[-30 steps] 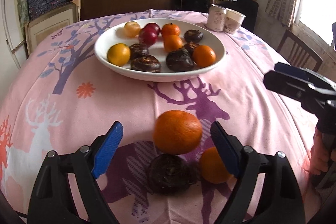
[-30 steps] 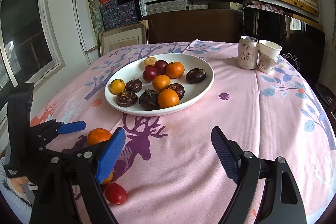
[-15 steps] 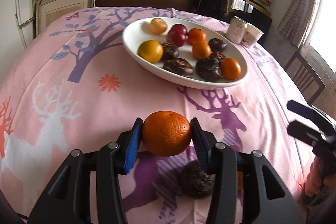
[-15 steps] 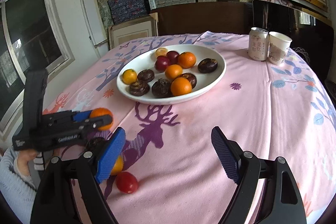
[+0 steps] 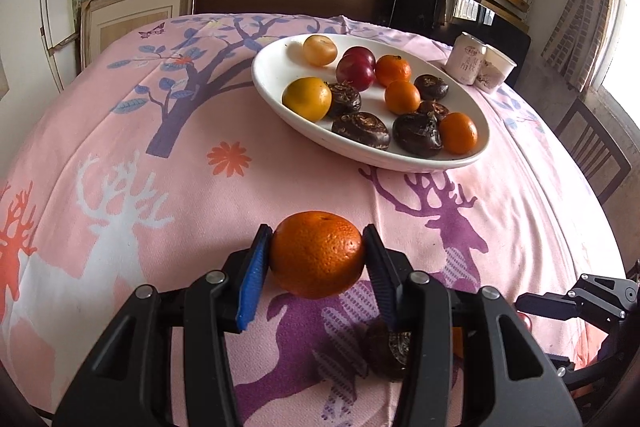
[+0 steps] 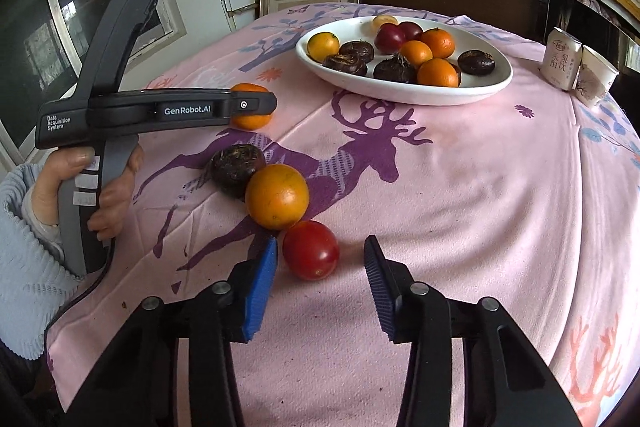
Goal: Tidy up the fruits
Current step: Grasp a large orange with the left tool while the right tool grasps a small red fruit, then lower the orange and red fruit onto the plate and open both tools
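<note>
My left gripper (image 5: 317, 259) is shut on an orange tangerine (image 5: 317, 253) and holds it above the pink tablecloth; it also shows in the right wrist view (image 6: 250, 105). The white oval plate (image 5: 276, 67) lies ahead to the right with several oranges, plums and dark water chestnuts. My right gripper (image 6: 320, 277) is open, low over the cloth, with a red plum (image 6: 311, 250) between its fingers, nearer the left pad. An orange (image 6: 277, 196) and a dark water chestnut (image 6: 237, 165) lie just beyond the plum. The chestnut also shows in the left wrist view (image 5: 390, 349).
A drink can (image 6: 560, 61) and a paper cup (image 6: 596, 77) stand at the far right of the table. A wooden chair (image 5: 596, 155) stands beyond the table's right edge. Shelves and a cabinet lie behind the table. The near table edge drops off at lower left.
My left gripper closed on the tangerine and lifted it, swinging left. My right gripper moved down and left, bringing the red plum between its open fingers.
</note>
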The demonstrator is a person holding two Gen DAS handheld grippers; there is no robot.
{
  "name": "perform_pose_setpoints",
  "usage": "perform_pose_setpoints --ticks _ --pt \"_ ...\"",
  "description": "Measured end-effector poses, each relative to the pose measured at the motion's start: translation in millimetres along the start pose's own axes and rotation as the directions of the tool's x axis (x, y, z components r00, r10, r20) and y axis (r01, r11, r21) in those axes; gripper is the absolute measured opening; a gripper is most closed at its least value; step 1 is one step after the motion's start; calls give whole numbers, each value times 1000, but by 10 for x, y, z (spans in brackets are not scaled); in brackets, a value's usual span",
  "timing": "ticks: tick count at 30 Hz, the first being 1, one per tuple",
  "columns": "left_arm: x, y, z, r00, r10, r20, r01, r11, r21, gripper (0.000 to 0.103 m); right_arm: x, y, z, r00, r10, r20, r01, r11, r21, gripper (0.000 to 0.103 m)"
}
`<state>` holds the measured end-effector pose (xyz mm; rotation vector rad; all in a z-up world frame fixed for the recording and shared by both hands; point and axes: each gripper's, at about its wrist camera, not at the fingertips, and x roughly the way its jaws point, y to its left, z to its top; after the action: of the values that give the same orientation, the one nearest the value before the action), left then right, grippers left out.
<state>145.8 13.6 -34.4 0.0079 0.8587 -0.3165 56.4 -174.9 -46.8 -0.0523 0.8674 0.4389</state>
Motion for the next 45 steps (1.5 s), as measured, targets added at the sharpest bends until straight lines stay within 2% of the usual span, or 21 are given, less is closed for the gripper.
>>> perform_pose_setpoints --ticks 4,5,11,15,19,22,28,33,37,38,39,40,41,43,45 --pt "-2 -8 -9 1000 2 1 -2 1000 4 46 33 5 -1 1000 18 -12 -18 1000 -4 35" --pt "-3 -15 -11 1000 3 2 -3 1000 5 46 32 13 2 1000 26 -10 -26 1000 -6 29" --pt "-36 -39 -46 1000 6 6 -7 1000 14 46 -15 -24 16 1000 27 10 -27 1000 10 28" --pt "-89 -37 -76 1000 10 19 -10 1000 7 46 -106 -180 56 998 -14 55 10 998 64 28" --pt "-210 -46 -32 998 6 64 -6 1000 2 46 -163 -324 84 995 -56 86 45 992 120 28" --pt "-281 -72 121 996 -4 93 4 1000 0 46 -245 -419 193 986 -92 136 72 987 143 28" --pt "-168 -168 689 991 15 133 -17 1000 16 46 -262 -752 826 972 -136 193 94 972 214 28" --pt "131 -173 1087 990 17 141 -18 1000 1 45 40 -907 1278 965 -163 205 118 969 217 28" --pt "452 -134 1291 994 17 112 -16 1000 -10 45 395 -1055 1497 965 -173 196 126 965 231 28" --pt "532 -119 1317 995 12 99 -10 1000 -16 46 462 -1080 1530 964 -174 202 125 963 238 30" --pt "591 -103 1325 996 2 90 0 1000 -25 46 514 -1100 1555 962 -173 213 120 964 239 41" --pt "633 -79 1313 996 -13 88 16 999 -37 46 552 -1109 1559 959 -175 222 121 964 237 54" --pt "662 -57 1296 996 -25 86 28 999 -44 46 563 -1097 1548 952 -193 236 137 962 236 76" --pt "675 -29 1276 997 -29 78 32 999 -36 49 548 -1083 1550 943 -220 250 165 960 226 77" --pt "590 5 1280 995 -25 102 29 999 -45 50 468 -1082 1556 939 -215 268 154 960 232 77"
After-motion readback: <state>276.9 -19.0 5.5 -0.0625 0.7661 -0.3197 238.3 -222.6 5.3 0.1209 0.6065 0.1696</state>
